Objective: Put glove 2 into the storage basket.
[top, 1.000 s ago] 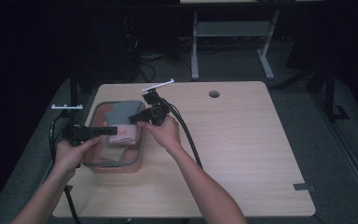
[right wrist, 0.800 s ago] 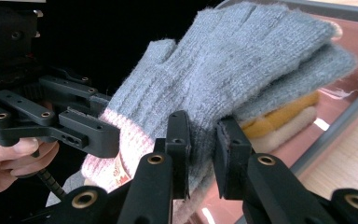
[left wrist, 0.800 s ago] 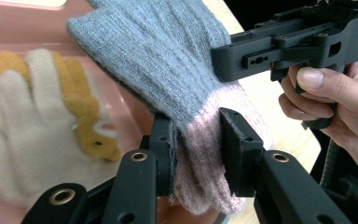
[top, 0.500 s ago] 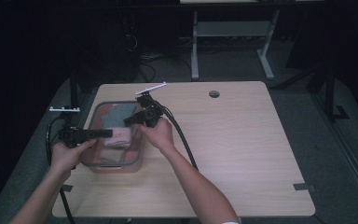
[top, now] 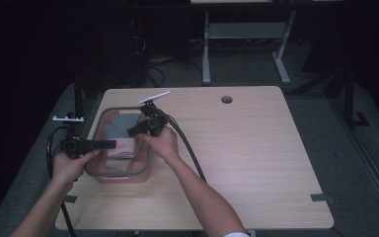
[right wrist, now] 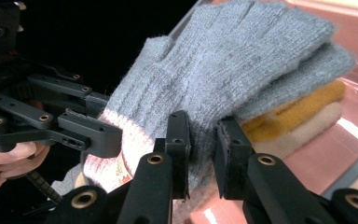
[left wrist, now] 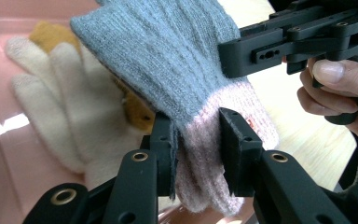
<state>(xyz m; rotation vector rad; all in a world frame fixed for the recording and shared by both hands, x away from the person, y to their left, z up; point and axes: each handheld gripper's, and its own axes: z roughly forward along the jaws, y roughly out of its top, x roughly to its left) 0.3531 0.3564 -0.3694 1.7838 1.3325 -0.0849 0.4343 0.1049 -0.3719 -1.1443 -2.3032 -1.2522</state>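
A grey knit glove [left wrist: 168, 56] with a pale pink cuff [left wrist: 205, 168] is held over the pink bin [top: 121, 175] by both grippers. My left gripper [left wrist: 196, 126] is shut on the pink cuff. It reaches in from the bin's left side in the high view, where it is my left gripper [top: 109, 144]. My right gripper [right wrist: 200, 126] is shut on the grey edge of the same glove [right wrist: 242, 60], and it comes in from the bin's right rim as my right gripper [top: 134, 131]. Under the glove lie a cream glove [left wrist: 51, 98] and a mustard glove [right wrist: 284, 119].
The bin has a grey rim [top: 143, 165] and stands at the table's left part. Cables trail from both grippers across the table [top: 256, 163] and over its left edge. A round cable hole [top: 226, 99] is at the back. Dark floor and desk legs lie beyond.
The right hand has shifted left and slightly down over the bin with the glove still gripped. The left hand has stayed almost still.
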